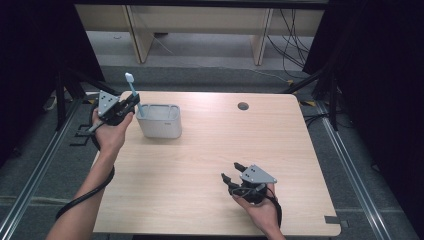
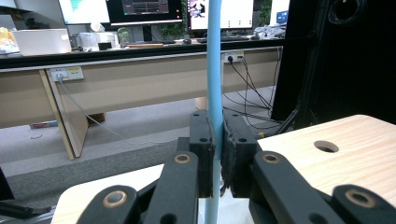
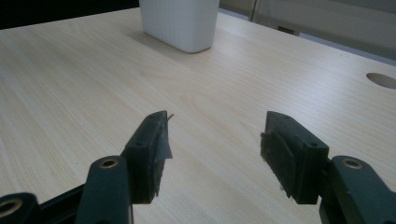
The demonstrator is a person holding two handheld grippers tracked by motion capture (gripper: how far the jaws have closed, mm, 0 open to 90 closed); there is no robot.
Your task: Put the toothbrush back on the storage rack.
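Note:
A light blue toothbrush [image 1: 133, 92] with a white head stands nearly upright, its lower end inside the left side of a white holder cup [image 1: 160, 121] at the table's back left. My left gripper [image 1: 131, 103] is shut on the toothbrush handle [image 2: 215, 93]; both pads press its sides in the left gripper view. Near the front right of the table my right gripper [image 1: 230, 170] rests in a hand, open, with nothing between its jaws [image 3: 212, 140]. It points toward the white cup [image 3: 180, 23].
The wooden table [image 1: 210, 165] has a round cable hole [image 1: 243, 106] at the back right. Wooden desk legs and loose cables stand on the floor behind the table. Dark frames flank both sides.

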